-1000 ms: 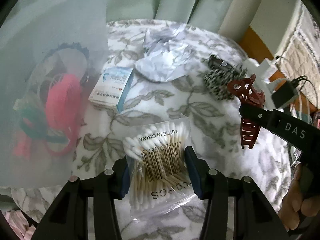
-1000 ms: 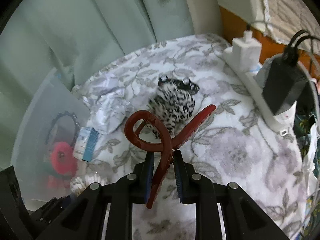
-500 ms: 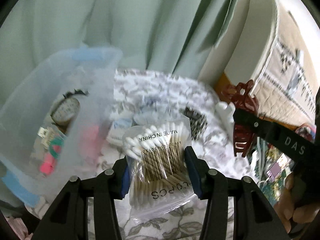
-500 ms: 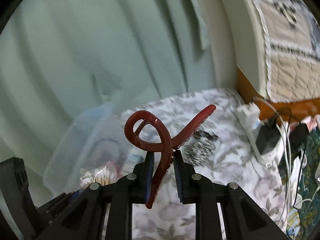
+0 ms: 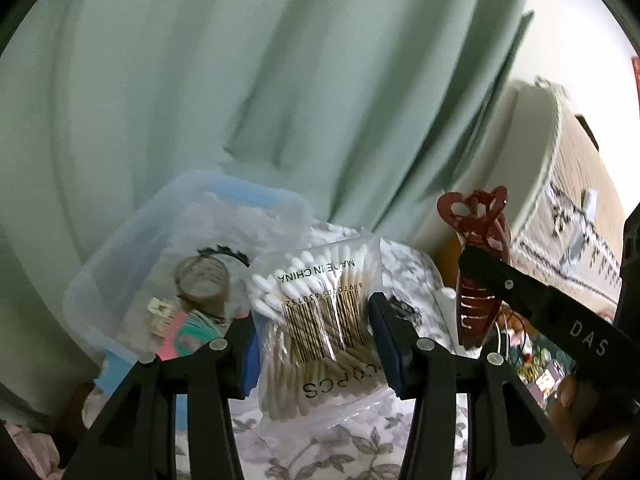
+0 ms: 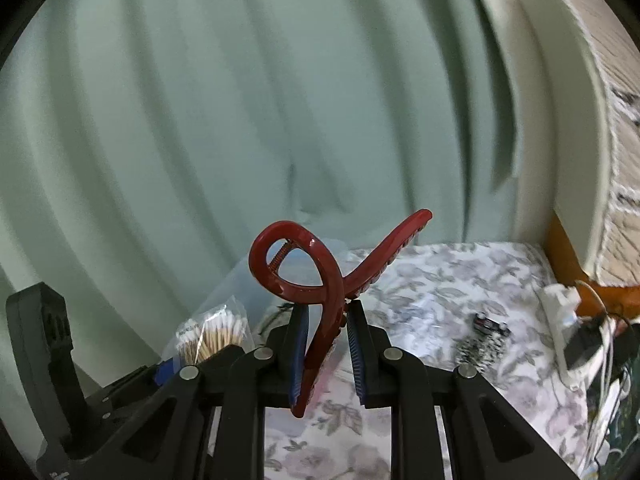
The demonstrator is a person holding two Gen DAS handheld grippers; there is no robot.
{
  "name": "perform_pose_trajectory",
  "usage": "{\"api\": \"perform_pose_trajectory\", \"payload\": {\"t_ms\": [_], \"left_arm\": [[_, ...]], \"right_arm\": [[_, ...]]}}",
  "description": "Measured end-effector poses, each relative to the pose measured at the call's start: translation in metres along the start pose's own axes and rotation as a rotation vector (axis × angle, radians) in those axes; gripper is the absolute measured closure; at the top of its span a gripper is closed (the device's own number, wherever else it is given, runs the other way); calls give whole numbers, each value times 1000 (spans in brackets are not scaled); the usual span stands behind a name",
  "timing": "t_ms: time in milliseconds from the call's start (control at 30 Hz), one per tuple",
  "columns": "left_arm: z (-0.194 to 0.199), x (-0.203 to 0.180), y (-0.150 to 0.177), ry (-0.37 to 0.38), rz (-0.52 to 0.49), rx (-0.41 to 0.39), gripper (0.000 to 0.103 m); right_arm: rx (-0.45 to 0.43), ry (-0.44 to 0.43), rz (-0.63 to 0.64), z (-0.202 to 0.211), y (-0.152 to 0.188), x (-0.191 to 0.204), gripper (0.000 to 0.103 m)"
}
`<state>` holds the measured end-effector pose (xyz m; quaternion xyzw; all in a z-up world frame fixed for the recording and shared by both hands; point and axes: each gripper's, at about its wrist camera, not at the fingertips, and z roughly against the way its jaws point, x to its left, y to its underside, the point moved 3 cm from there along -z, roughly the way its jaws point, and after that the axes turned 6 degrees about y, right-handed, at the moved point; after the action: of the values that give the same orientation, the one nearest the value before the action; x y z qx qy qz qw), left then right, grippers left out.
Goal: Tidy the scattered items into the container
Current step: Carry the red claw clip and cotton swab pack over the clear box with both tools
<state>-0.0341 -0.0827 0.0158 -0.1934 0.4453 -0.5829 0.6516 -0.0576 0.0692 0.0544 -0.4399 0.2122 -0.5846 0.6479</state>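
My left gripper [image 5: 316, 332] is shut on a clear bag of cotton swabs [image 5: 320, 320], held above the floral cloth [image 5: 352, 456]. My right gripper [image 6: 326, 332] is shut on a dark red hair claw [image 6: 316, 280], seen at the right of the left wrist view as the hair claw [image 5: 480, 276]. The clear plastic container [image 5: 120, 280] with blue latches stands below and left of the swab bag; a round tin [image 5: 202, 280], hair ties and small bits lie in it. A leopard-print hair clip [image 6: 482, 340] lies on the cloth to the right.
A green curtain [image 5: 280, 80] hangs behind the container. A white power strip with a black charger [image 6: 580, 344] lies at the cloth's right edge, beside a pale quilted headboard [image 5: 576, 232]. A hand [image 5: 576, 416] holds the right gripper's handle.
Both grippers have risen with their items, and both views tipped up toward the curtain. The container now lies lower and nearer the left gripper. The crumpled paper and small box are out of sight.
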Motion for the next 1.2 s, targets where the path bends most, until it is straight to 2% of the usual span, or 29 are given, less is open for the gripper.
{"api": "perform_pose_trajectory", "payload": {"t_ms": [233,467,767,1200], "left_arm": [[22,36,-9,-42,68,-58,52],[32,68,-12,-77,129,-80,52],[28,103,-9,-114,198,-71,52],[8,123,-9,-124,230,-30,52]], "right_arm": [[9,-43,61,-9,-3,34,81],[27,-84,119,-26,-2,64,81],[95,-121,184,-59,11,96,81],[206,-117,203,-109,30,104,81]]}}
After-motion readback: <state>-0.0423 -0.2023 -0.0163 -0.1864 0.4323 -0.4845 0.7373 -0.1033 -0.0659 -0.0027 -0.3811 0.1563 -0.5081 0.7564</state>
